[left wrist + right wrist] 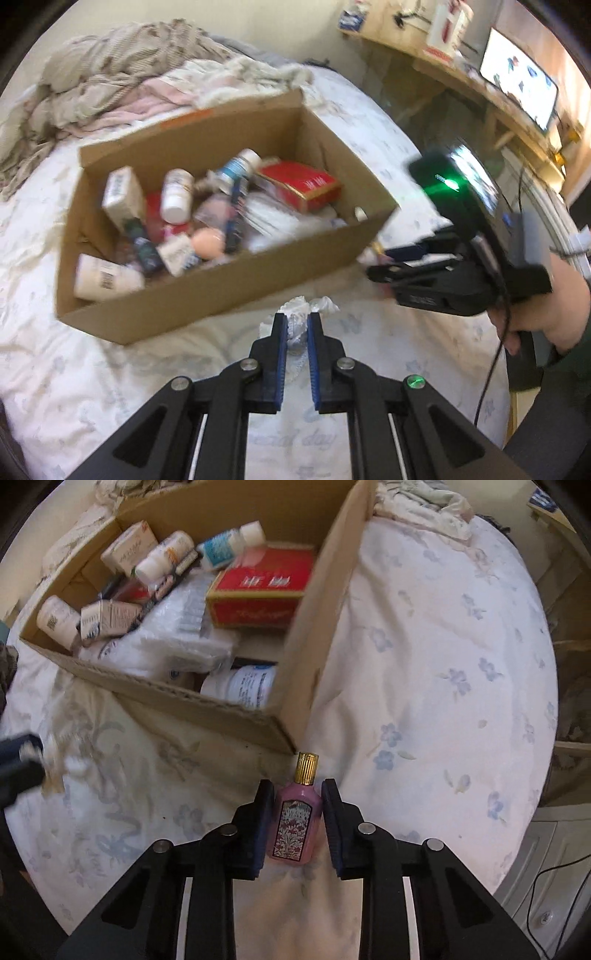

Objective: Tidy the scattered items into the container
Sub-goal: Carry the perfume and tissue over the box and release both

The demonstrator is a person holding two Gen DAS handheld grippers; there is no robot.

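A bed [424, 627] with a pale floral sheet fills both views, rumpled blankets [110, 70] at its far end and a shelf with a lit screen [521, 81] along the wall. An open cardboard box [207, 291] sits on the sheet, already well stocked: a red carton [258, 590], several white bottles, a blue-labelled bottle [236, 168], small white cartons, a plastic-wrapped white pack [173, 627] and a peach-coloured round thing [208, 238]. The left tool [297, 321] is clamped on a crumpled white wad [306, 304], tissue or plastic by the look of it, just short of the box's near wall. The right tool [297, 794] is pressed on both sides of a pink perfume bottle [295, 823] with a gold cap, which lies on the sheet just beside the box's near corner. The step in hand looks like lifting both picks and dropping them in. To do it well, raise the bottle straight up before swinging it over, so the cap clears the cardboard edge, and keep the grip low on the flat sides since glass may slip. Release it over the soft wrapped pack rather than onto hard bottles. The wad is light and can go anywhere; let go well inside the rim.
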